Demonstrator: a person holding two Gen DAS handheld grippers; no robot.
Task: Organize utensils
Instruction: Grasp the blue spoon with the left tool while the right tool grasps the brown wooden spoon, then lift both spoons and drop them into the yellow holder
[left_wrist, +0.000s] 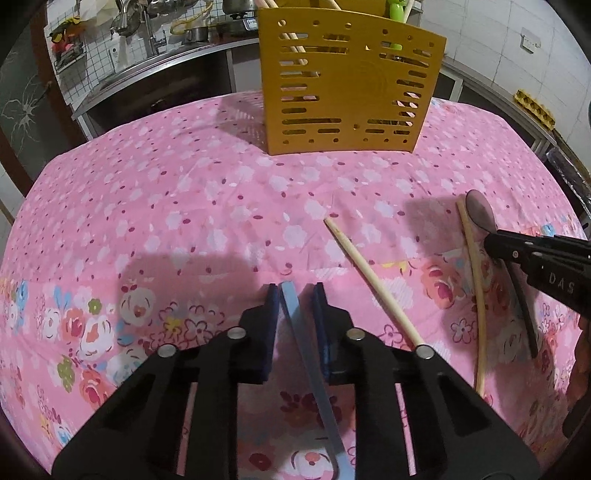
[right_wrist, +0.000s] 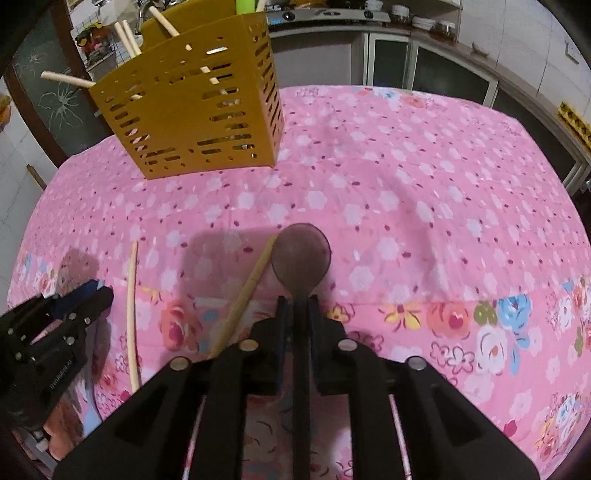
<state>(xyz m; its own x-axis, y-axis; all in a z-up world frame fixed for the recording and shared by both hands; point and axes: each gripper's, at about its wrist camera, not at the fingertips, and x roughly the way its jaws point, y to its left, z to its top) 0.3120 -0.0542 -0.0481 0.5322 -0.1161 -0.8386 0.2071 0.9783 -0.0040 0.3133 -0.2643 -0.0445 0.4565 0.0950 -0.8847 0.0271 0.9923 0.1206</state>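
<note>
The left gripper (left_wrist: 295, 291) has its 2 blue pads (left_wrist: 271, 325) on either side of a flat blue-grey utensil handle (left_wrist: 314, 369), which runs slantwise between them toward 5 o'clock; the pads look narrowly apart, and I cannot tell whether they actually pinch it. The right gripper (right_wrist: 298, 302) is closed on the dark handle of a brown spoon (right_wrist: 301, 254), whose round bowl lies on the pink flowered tablecloth (right_wrist: 406, 184) just ahead at 12 o'clock. In the left wrist view the same gripper enters from 3 o'clock, and the letters "DAS" can be read on its black body. 2 pale chopsticks lie on the cloth: one chopstick (left_wrist: 373, 280) at about 1 o'clock of the left gripper, the other chopstick (left_wrist: 476, 295) just beside the spoon, near its bowl. A yellow slotted holder (left_wrist: 351, 85) stands upright at 12 o'clock in the left wrist view and at 11 o'clock in the right wrist view, with wooden sticks (right_wrist: 125, 37) and something green (right_wrist: 245, 5) poking out of its top. Behind it runs a kitchen counter (left_wrist: 166, 59).
</note>
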